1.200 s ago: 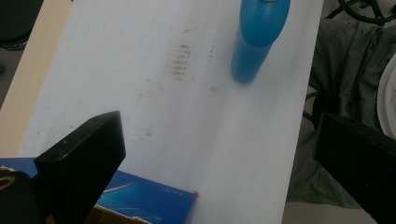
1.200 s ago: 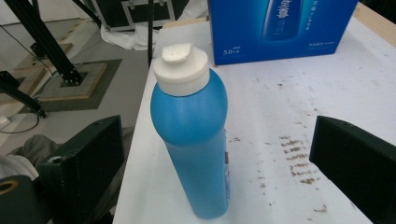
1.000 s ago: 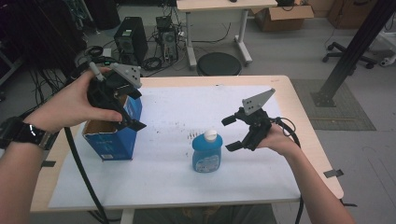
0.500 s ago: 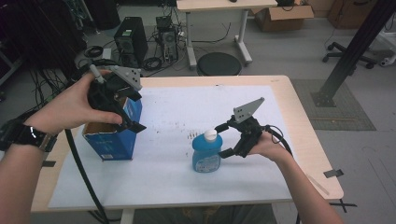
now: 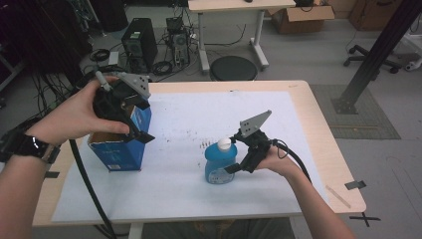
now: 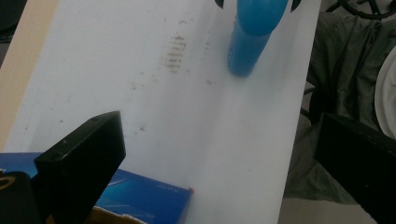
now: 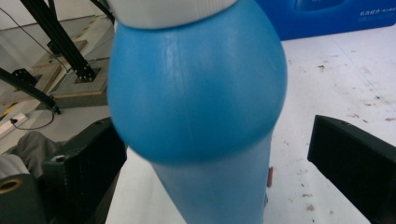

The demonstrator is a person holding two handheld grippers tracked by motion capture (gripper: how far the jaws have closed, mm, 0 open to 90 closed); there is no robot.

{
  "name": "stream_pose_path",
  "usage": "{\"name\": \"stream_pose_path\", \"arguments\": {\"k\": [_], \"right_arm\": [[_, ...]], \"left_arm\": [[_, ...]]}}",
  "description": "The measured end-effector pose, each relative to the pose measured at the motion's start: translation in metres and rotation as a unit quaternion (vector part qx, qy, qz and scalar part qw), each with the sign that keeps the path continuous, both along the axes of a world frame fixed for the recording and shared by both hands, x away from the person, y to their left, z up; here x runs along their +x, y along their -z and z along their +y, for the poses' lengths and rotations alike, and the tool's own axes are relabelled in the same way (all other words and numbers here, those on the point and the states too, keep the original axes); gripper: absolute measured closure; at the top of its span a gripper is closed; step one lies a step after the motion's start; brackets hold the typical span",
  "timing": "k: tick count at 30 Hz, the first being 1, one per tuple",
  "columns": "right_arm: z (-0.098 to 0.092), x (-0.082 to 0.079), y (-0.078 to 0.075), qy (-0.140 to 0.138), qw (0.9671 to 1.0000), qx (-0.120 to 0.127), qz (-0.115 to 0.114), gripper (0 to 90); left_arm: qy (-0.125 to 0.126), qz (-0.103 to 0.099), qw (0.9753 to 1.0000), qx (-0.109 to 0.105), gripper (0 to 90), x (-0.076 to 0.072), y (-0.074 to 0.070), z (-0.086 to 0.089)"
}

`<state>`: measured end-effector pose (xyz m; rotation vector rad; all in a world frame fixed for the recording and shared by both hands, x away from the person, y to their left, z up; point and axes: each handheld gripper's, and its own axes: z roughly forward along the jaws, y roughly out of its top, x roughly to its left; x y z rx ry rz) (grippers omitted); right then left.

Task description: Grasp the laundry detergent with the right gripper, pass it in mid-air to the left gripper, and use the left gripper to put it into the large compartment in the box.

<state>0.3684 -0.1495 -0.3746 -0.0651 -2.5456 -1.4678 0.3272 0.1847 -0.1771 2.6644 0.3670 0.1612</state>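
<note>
left gripper [image 5: 137, 119]: held at the open top of the blue box [image 5: 122, 149], jaws spread wide; one jaw sat over the box's top edge, the other hung out over the paper. whether that jaw touched the cardboard could not be told.
left gripper view: its jaws [image 6: 219, 163] stood far apart with bare paper between them and a corner of the blue box [image 6: 144, 198] under the left jaw. farther off stood the bottle [image 6: 252, 37], with dark jaw tips either side of its top.
right gripper [image 5: 236, 154]: at the blue bottle [image 5: 219, 164], jaws open and set to either side of it, one up by the white cap [image 5: 225, 144], one down by the body.
right gripper view: the bottle [image 7: 201, 107] was very close and blurred, standing between the two jaws with a gap showing at each side, so nothing was clamped. the blue box [image 7: 327, 16] lay beyond it.
high view alone: both hands, a dark watch [image 5: 35, 147] on the left wrist, and box and bottle well apart.
surface: white paper sheet [image 5: 189, 114] with brown smudges on a light wooden table [image 5: 323, 129].
room: grey floor, a round black stool [image 5: 234, 68], computer towers [image 5: 139, 42] with cables, a second table [image 5: 234, 6], a cardboard carton [image 5: 303, 17].
</note>
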Motion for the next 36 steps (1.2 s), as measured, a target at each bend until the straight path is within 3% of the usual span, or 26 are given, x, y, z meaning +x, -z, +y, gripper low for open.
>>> {"name": "stream_pose_path", "arguments": {"k": [11, 36], "right_arm": [[0.0062, -0.0022, 0.0081, -0.003, 1.0000, 0.005, -0.007, 10.1], [0.0063, -0.0025, 0.0093, -0.007, 0.9996, 0.019, -0.019, 24.6]], "left_arm": [[0.003, 0.002, 1.0000, 0.004, 3.1, 0.0009, 0.0014, -0.0023], [0.002, -0.001, 1.0000, 0.006, 3.0, -0.0006, 0.0012, -0.0004]]}}
